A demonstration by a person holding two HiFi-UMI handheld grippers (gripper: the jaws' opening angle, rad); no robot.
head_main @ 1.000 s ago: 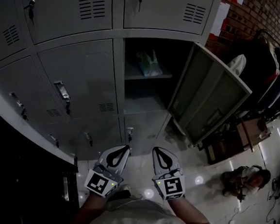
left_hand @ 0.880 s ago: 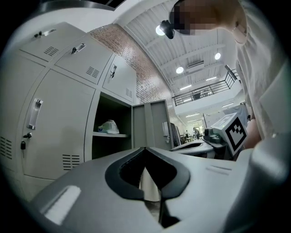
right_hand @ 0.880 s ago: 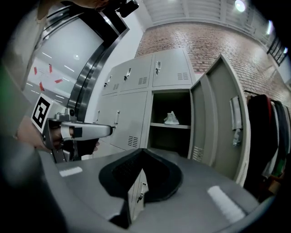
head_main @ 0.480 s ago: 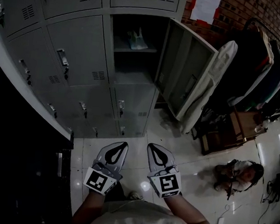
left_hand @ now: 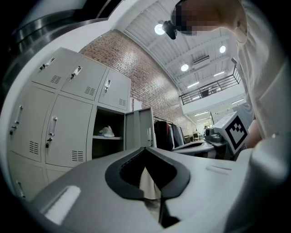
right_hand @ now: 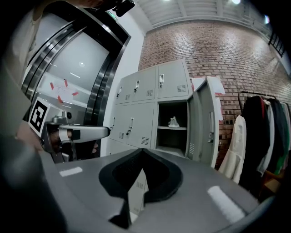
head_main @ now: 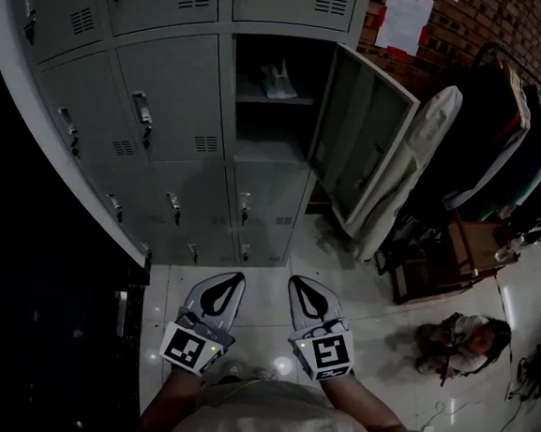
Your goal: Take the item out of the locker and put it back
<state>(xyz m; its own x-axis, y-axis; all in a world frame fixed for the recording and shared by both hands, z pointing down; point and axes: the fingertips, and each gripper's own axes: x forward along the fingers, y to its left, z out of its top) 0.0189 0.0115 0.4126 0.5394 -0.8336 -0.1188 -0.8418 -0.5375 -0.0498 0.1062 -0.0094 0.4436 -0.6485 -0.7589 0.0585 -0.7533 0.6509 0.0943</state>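
The item [head_main: 278, 81] is a pale crumpled thing on the shelf of the open locker [head_main: 271, 126] in the grey locker bank, whose door [head_main: 366, 143] swings out to the right. It also shows in the left gripper view as the item [left_hand: 107, 131] and in the right gripper view as the item [right_hand: 173, 122]. My left gripper [head_main: 239, 278] and right gripper [head_main: 295, 281] are held side by side low over the floor, well back from the locker. Both are shut with nothing in them. The left gripper [left_hand: 145, 148] and the right gripper [right_hand: 142, 149] point toward the lockers.
A rack of dark garments [head_main: 508, 137] and a hanging white coat [head_main: 416, 167] stand right of the open door. A person [head_main: 462, 342] sits low on the tiled floor at the right. A dark framed wall [head_main: 36, 312] runs along the left. Papers [head_main: 405, 20] hang on the brick wall.
The lockers now look farther off and more of the floor shows in front of them. Both grippers have stayed shut and side by side in front of the person.
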